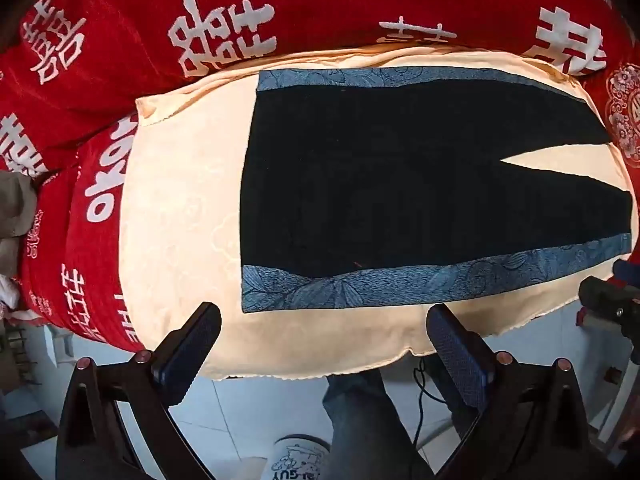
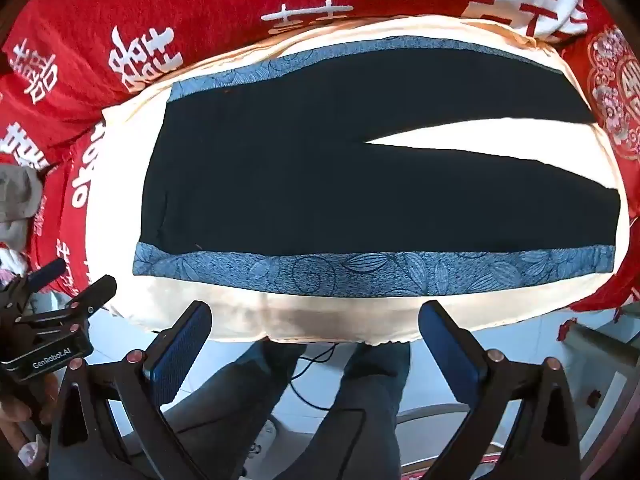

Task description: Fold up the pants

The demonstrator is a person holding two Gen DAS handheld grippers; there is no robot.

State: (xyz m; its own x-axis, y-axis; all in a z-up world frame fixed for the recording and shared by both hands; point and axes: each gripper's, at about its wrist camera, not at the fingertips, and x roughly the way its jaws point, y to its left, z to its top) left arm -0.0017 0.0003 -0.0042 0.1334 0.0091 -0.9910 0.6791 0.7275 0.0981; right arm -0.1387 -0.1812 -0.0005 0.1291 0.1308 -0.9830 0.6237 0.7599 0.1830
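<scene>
Left gripper (image 1: 324,328): your fingers (image 1: 192,344) stand wide apart with nothing between them, poised over the near edge of the cream cloth (image 1: 176,216).
Right gripper (image 2: 316,324): your fingers (image 2: 184,344) are spread wide too, holding nothing, at the same near edge.
Pants (image 2: 320,168): dark, with blue patterned side stripes (image 2: 360,272), lying flat on the cream cloth, waist toward the left, both legs running right with a narrow gap between them.
Bedding: red blanket (image 1: 120,32) with white characters lies beyond and around the cloth.
Below: your legs (image 2: 360,408) stand on the pale floor.
</scene>
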